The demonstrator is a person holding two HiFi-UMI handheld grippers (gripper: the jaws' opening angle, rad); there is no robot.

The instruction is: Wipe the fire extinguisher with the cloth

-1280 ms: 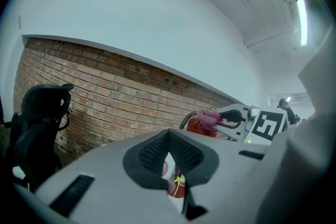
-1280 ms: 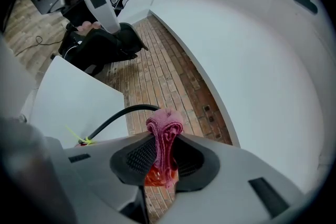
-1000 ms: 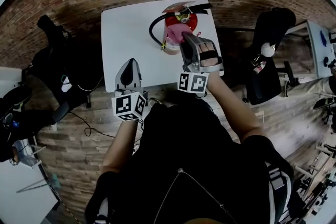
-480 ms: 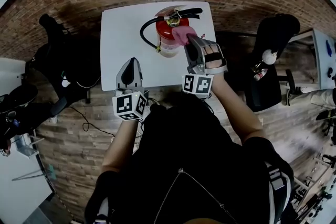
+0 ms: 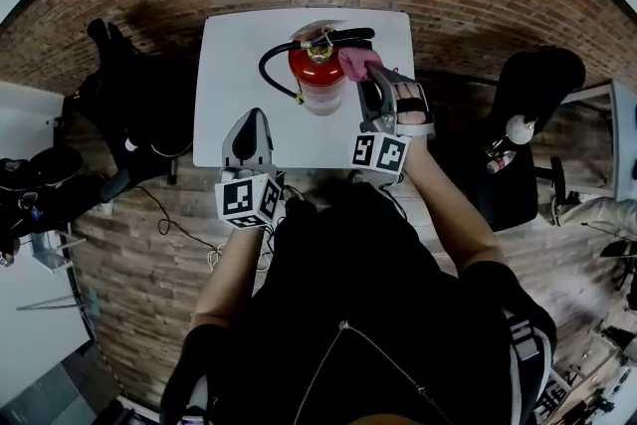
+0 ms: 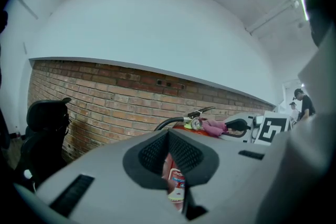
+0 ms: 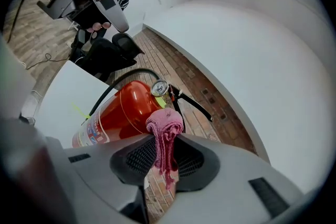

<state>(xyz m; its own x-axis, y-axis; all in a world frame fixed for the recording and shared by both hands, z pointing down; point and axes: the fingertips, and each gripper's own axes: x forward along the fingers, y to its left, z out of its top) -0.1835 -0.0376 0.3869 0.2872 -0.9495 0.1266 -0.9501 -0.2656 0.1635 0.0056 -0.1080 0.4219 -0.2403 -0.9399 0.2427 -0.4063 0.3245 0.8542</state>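
1. The white worktop (image 5: 234,65) lies ahead of both tongs, within easy reach of either hand.
2. The red fire extinguisher (image 5: 317,80) stands upright near the worktop's far edge, just ahead and left of the right tongs. Standing this way, its body and head are open to wiping.
3. The left tongs (image 5: 249,119) sit back at the near edge with their tips together on nothing, probably kept clear. They are placed much as they were a second ago.
4. The right tongs (image 5: 370,83) are clamped on the cloth and reach toward the extinguisher's head.
5. The pink cloth (image 5: 356,63) bunches out past those tips, beside the gauge and lever. I cannot tell whether it touches them. A second ago it lay over the front of the cylinder; now it is beside the head, on the right.
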